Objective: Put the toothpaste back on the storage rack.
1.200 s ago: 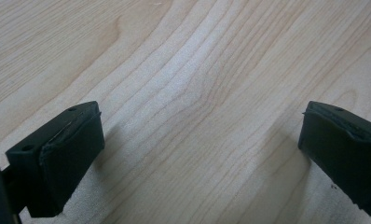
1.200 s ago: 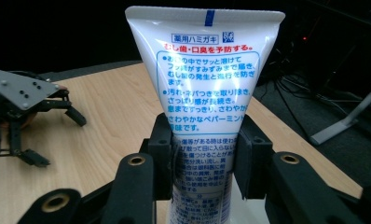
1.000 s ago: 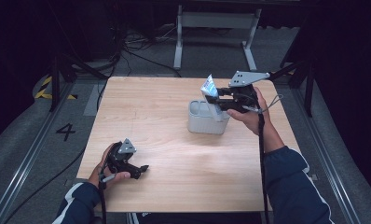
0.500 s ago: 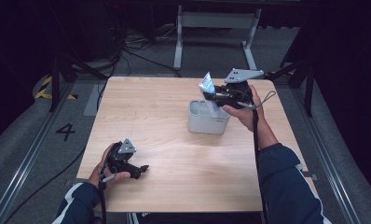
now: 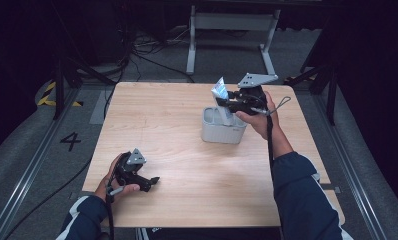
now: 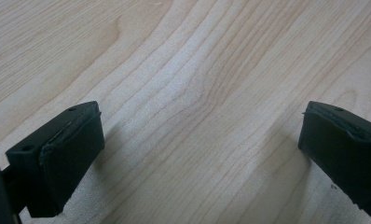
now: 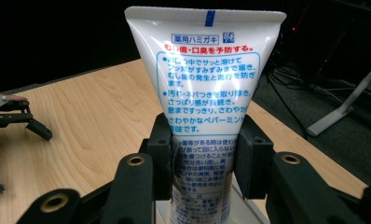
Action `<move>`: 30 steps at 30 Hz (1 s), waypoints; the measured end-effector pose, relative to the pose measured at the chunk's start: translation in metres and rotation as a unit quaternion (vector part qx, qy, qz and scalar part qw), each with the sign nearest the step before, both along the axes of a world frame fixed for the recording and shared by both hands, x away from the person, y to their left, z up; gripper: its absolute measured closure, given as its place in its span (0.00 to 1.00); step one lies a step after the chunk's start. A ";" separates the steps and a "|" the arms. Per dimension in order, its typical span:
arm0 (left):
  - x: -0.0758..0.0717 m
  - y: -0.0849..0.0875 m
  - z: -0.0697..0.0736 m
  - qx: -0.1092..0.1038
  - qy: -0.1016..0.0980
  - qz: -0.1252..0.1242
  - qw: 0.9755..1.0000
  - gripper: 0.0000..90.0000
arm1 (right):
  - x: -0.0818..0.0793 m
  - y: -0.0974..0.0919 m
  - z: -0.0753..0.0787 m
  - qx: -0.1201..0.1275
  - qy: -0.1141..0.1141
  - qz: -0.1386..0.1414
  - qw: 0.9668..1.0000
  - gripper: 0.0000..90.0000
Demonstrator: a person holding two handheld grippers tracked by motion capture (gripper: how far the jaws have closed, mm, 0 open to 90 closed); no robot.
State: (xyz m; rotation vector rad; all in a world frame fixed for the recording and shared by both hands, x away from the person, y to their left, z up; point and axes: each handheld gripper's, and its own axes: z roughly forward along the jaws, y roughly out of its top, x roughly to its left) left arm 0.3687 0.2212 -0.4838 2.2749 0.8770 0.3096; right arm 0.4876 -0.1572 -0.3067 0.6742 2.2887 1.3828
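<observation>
Fingers of the right gripper (image 5: pixel 226 106) clamp the tube (image 7: pixel 205 107) above the holder (image 5: pixel 224 128); left gripper (image 5: pixel 149 181), fingers apart, idles at 7 o'clock on the counter (image 5: pixel 187 150). Drop-in looks left.

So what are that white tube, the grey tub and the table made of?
The tube looks like soft glossy plastic: it shines and dents where the right hand-held gripper squeezes it. The tub seems matte grey plastic, though the look leaves that open. The table shows pale wood grain, possibly a laminate.

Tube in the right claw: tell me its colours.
White tube with blue and red print and a blue mark at the crimped end; clearest in the right gripper view.
</observation>
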 end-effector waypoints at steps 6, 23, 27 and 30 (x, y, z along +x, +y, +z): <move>0.000 0.000 0.000 0.000 0.000 0.000 1.000 0.01 | 0.006 0.000 -0.005 0.004 0.003 -0.010 1.000 0.72; 0.000 0.000 0.000 0.000 0.000 0.000 1.000 0.01 | 0.010 -0.007 -0.018 0.005 0.004 -0.029 1.000 0.71; 0.000 0.000 0.000 -0.002 -0.002 0.001 1.000 0.01 | 0.011 -0.008 -0.024 -0.003 0.007 -0.026 1.000 0.71; 0.000 0.000 0.000 -0.002 -0.002 0.001 1.000 0.01 | 0.011 -0.009 -0.029 -0.005 0.012 -0.025 1.000 0.70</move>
